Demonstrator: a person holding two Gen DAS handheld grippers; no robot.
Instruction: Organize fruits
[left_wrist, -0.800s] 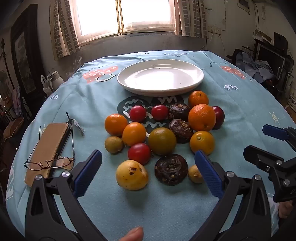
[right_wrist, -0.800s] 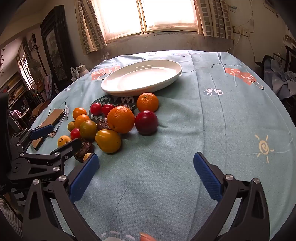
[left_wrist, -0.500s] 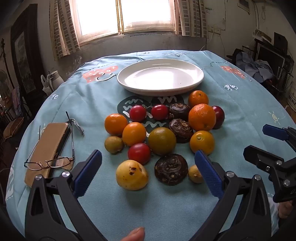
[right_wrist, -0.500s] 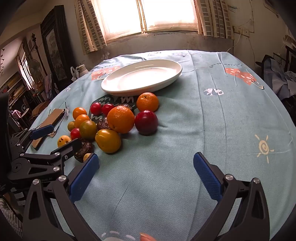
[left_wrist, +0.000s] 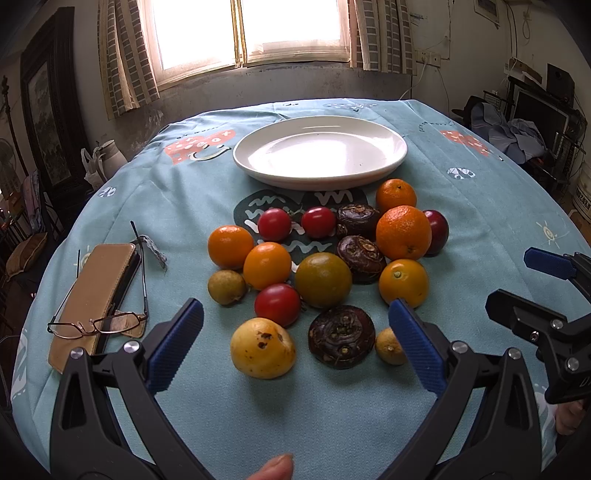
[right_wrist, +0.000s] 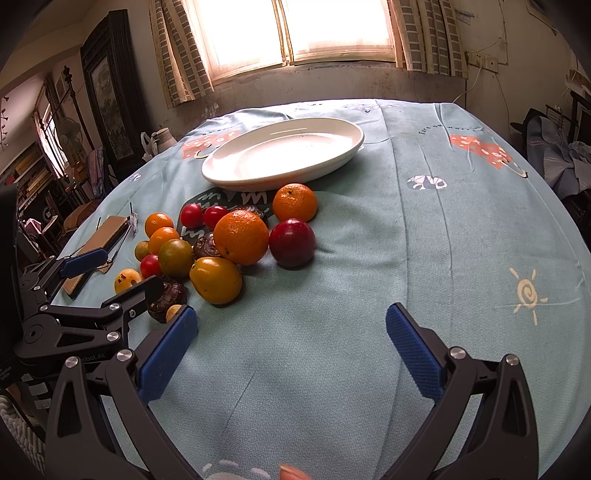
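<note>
A cluster of fruit lies on the blue tablecloth in front of an empty white plate: oranges such as the big one, red tomatoes, dark brown round fruits, a yellow spotted fruit and a dark red plum. My left gripper is open and empty, just short of the near fruits. My right gripper is open and empty over bare cloth to the right of the cluster; the plum and big orange lie ahead to its left.
A brown case with glasses on it lies at the table's left. The right gripper shows at the right edge of the left wrist view. The round table's edge drops off on all sides.
</note>
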